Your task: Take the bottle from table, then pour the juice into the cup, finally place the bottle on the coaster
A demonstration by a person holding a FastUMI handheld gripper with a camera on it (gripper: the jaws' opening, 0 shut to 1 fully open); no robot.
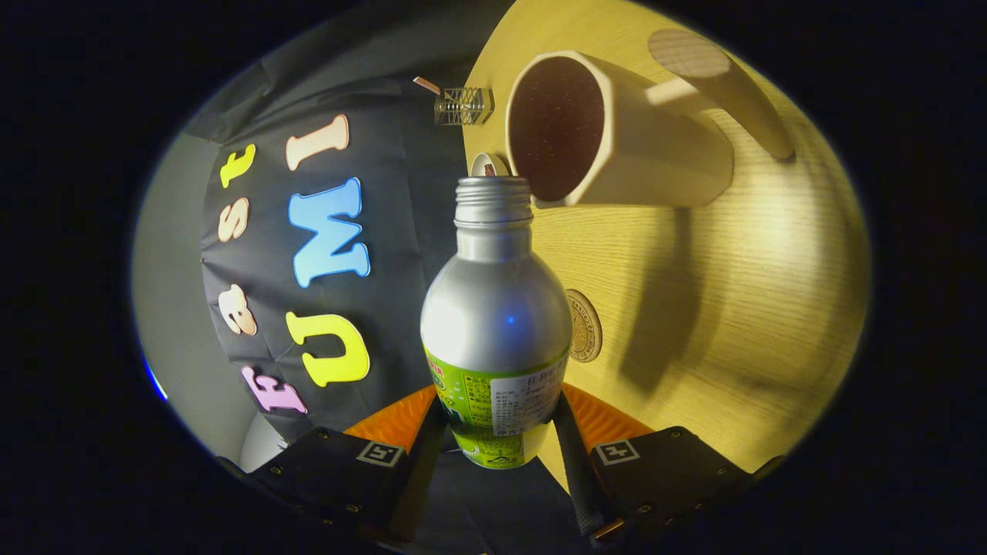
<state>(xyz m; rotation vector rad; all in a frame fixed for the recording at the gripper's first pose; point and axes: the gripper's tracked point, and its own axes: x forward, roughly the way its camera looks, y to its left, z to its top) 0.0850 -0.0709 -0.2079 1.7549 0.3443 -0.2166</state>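
Gripper (pixel 493 420) is closed on the bottle (pixel 493 324), both fingers pressed against its labelled lower body. Bottle is tipped sideways, long axis pointing ahead along the fingers, open neck just at the cup's (pixel 617 139) rim. Coaster (pixel 584 326) lies on the table (pixel 740 308) beside the bottle's body.

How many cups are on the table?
1. The cup stands on the wooden table, right beyond the open mouth of the bottle that the tongs grip. The bottle may hide others.

Smooth matt metal bottle (pixel 493 308) with glossy paper label; wood-grain table (pixel 732 293); matt cup (pixel 617 139).
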